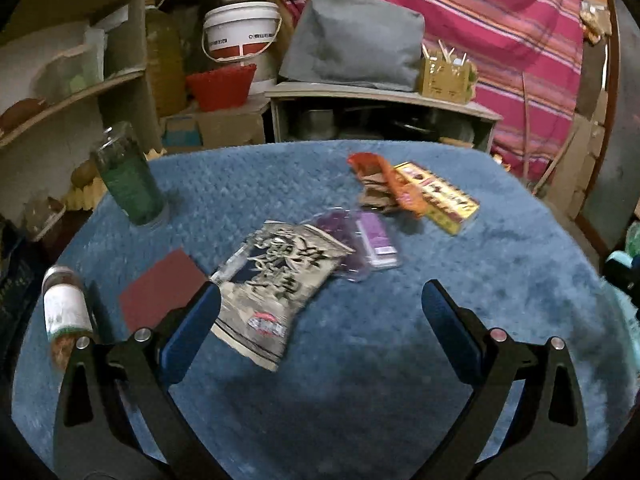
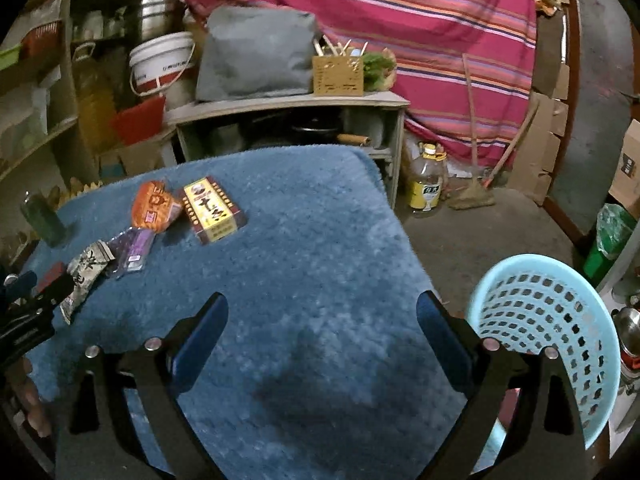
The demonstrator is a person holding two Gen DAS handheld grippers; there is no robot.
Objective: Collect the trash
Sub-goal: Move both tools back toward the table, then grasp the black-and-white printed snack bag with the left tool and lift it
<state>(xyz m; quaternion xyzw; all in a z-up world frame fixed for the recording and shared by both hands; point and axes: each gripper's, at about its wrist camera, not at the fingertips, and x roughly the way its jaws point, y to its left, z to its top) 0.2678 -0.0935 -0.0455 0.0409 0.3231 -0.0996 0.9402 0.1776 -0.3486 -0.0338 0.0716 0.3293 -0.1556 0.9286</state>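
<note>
Trash lies on the blue fuzzy tabletop point(image 1: 360, 360): a grey-and-black snack bag point(image 1: 272, 284), a purple clear-plastic package point(image 1: 368, 242), an orange wrapper point(image 1: 384, 184) and a yellow box point(image 1: 438, 196). My left gripper point(image 1: 320, 292) is open and empty, just short of the snack bag. In the right wrist view the snack bag point(image 2: 86, 276), purple package point(image 2: 134, 250), orange wrapper point(image 2: 156, 206) and yellow box point(image 2: 212, 210) lie far left. My right gripper point(image 2: 322, 304) is open and empty over bare cloth. A light blue perforated basket point(image 2: 548, 336) stands beside the table at the right.
A green glass point(image 1: 128, 176), a dark red card point(image 1: 160, 288) and a jar lying on its side point(image 1: 64, 312) sit at the table's left. Shelves, a white bucket point(image 1: 240, 32) and a low cabinet point(image 1: 380, 112) stand behind. An oil bottle point(image 2: 426, 184) stands on the floor.
</note>
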